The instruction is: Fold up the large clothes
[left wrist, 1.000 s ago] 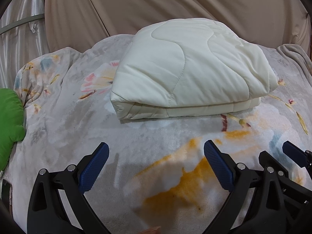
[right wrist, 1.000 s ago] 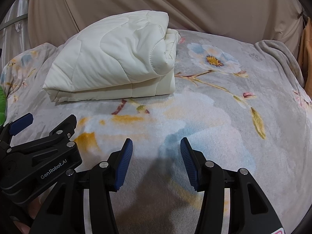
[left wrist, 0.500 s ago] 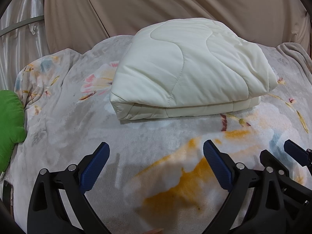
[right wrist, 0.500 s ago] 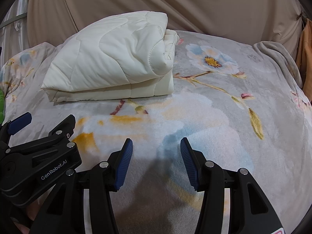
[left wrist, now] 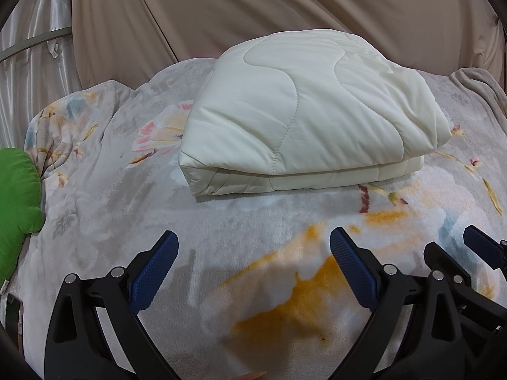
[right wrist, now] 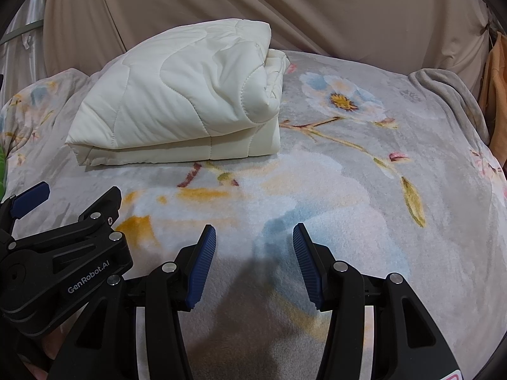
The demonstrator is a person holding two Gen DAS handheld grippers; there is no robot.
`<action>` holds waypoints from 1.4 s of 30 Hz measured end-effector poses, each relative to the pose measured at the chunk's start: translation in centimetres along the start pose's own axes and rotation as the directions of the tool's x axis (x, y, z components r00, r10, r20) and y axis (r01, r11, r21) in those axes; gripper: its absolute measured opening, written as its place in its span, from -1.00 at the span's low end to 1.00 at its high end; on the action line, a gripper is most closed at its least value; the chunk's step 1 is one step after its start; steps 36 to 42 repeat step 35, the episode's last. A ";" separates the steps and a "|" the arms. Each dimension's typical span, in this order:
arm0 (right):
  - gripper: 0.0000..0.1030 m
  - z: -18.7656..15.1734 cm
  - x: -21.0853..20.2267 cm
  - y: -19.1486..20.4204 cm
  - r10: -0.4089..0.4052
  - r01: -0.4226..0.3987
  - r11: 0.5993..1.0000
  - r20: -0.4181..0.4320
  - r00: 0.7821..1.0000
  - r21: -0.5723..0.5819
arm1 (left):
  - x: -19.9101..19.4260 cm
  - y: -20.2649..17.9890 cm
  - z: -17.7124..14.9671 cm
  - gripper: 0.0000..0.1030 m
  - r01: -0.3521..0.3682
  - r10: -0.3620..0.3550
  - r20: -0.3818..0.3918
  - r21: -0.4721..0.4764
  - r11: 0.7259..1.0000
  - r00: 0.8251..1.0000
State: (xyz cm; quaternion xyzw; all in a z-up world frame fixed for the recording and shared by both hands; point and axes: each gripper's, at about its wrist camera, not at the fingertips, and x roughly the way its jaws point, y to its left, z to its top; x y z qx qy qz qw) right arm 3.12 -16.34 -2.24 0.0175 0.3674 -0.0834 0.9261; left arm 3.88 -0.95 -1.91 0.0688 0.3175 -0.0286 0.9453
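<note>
Lying folded on floral blanket (left wrist: 104, 221): cream quilt (left wrist: 304, 120), toward far side of bed, beige curtain (left wrist: 285, 6) behind it. Green cushion (left wrist: 16, 196) well left of quilt, at blanket edge. Orange cloth (right wrist: 497, 76) far right of quilt. Left tool (left wrist: 253, 262) near side of quilt, well apart, jaws spread wide, holding nothing. Right tool (right wrist: 253, 259) just beside it, jaws parted less, empty. Nothing between tools and quilt. Versus half second ago: quilt and both tools unchanged.

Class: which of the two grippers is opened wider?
The left gripper: its blue pads stand far apart, while the right gripper shows a narrower gap.
</note>
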 end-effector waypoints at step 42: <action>-0.03 0.1 -0.2 0.0 -0.020 0.020 1.000 0.008 1.000 0.000 | 0.0 0.0 0.1 0.82 -0.015 0.015 0.007 0.016 1.000 1.000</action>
